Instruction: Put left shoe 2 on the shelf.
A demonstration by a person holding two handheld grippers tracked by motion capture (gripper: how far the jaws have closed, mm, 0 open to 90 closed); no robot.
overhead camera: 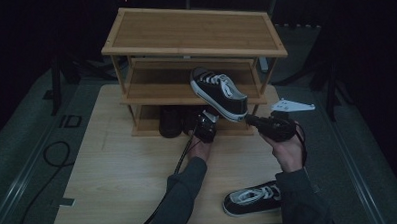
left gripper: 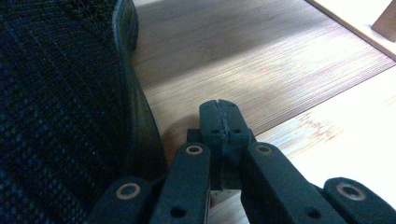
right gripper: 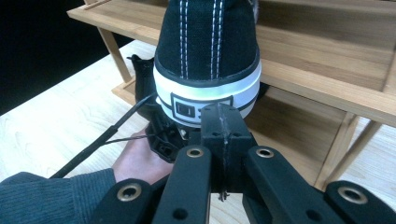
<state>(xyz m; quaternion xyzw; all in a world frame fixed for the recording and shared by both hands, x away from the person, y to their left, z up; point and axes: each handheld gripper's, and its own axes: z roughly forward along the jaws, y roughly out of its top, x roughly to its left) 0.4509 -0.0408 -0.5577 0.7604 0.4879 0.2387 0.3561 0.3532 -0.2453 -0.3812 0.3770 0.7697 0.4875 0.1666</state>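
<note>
A black sneaker (overhead camera: 218,91) with white laces lies tilted on the middle shelf of a wooden shoe rack (overhead camera: 193,29), its heel hanging out over the front edge. My right gripper (overhead camera: 249,120) is shut, and in the right gripper view its tips (right gripper: 223,109) rest against the white heel band of the sneaker (right gripper: 208,46). My left gripper (overhead camera: 204,123) is shut and empty at the bottom shelf (left gripper: 261,60), just right of a dark mesh shoe (left gripper: 56,102). That dark shoe (overhead camera: 171,120) stands on the bottom shelf.
A second black sneaker (overhead camera: 252,199) lies on the light wooden table (overhead camera: 123,164) near its front edge, by my right forearm. A cable (overhead camera: 180,160) trails from the left gripper. The rack's top shelf is bare. Dark floor surrounds the table.
</note>
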